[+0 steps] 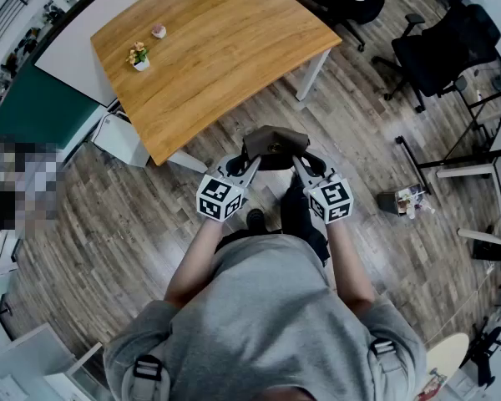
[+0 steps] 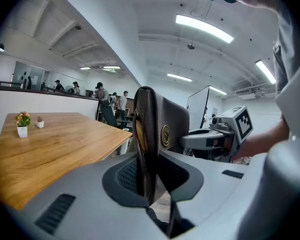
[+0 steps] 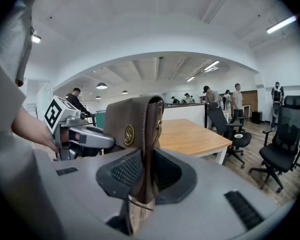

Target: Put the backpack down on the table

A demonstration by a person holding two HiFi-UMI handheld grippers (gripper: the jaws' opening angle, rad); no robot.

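A brown leather backpack [image 1: 274, 144] with a round brass emblem hangs in the air in front of the person, just off the wooden table's [image 1: 225, 40] near corner. My left gripper [image 1: 249, 167] is shut on the backpack's left edge [image 2: 146, 134]. My right gripper [image 1: 301, 165] is shut on its right edge [image 3: 151, 144]. In the left gripper view the right gripper [image 2: 210, 140] shows beyond the backpack, and in the right gripper view the left gripper [image 3: 87, 136] shows likewise. The backpack's lower part is hidden by the jaws.
On the table's far left stand a small potted flower [image 1: 139, 55] and a tiny pot [image 1: 158, 31]. Black office chairs [image 1: 438, 53] stand at the right. A white partition [image 1: 83, 32] borders the table's far left side. Small items [image 1: 407, 200] lie on the floor at right.
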